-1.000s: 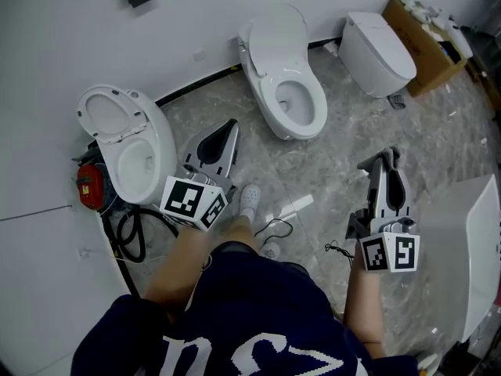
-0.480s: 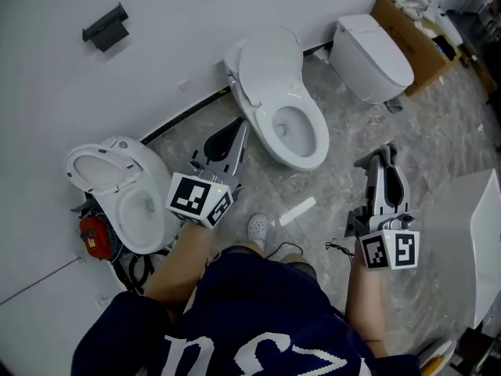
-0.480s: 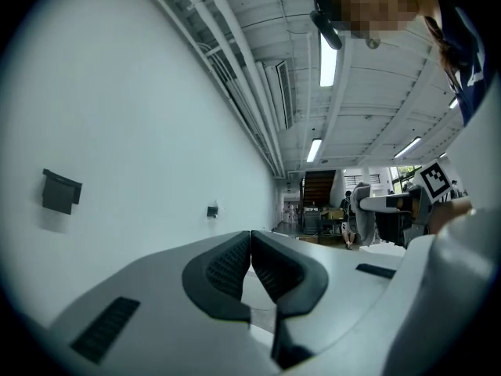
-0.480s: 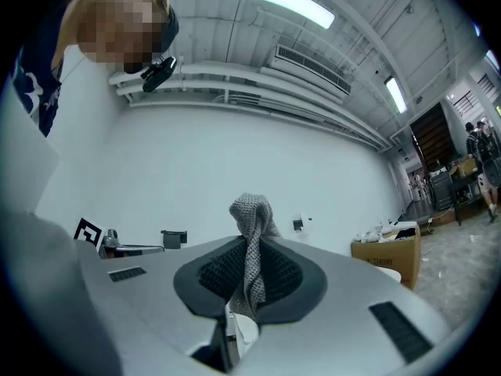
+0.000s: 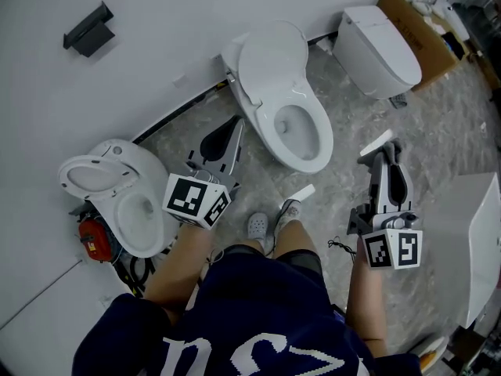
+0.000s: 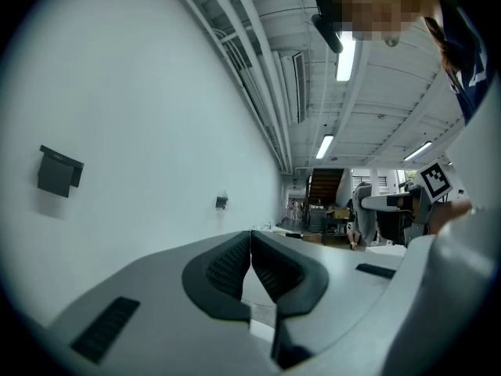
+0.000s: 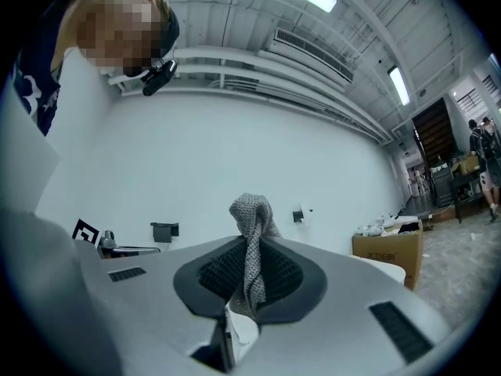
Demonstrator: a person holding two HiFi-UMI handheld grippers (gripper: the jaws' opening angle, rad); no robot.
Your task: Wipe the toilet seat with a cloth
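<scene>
The middle toilet (image 5: 283,92) stands against the wall with its lid up and its white seat (image 5: 313,157) down around the bowl. My left gripper (image 5: 233,125) hovers just left of the bowl, shut with nothing between its pads (image 6: 235,266). My right gripper (image 5: 389,152) hangs to the right of the bowl, above the floor. It is shut on a grey knitted cloth (image 7: 252,237), which sticks up past the fingertips in the right gripper view. Neither gripper touches the toilet.
A second toilet (image 5: 117,202) with its lid open stands at the left, with a red object (image 5: 94,241) and black cables (image 5: 129,271) beside it. A closed toilet (image 5: 380,49) and a cardboard box (image 5: 427,30) are at the right. A white strip (image 5: 301,192) lies by my feet (image 5: 258,225).
The person has stepped toward the middle toilet, which now lies closer between the grippers; a second foot has come forward. Both grippers keep their pose and stay shut.
</scene>
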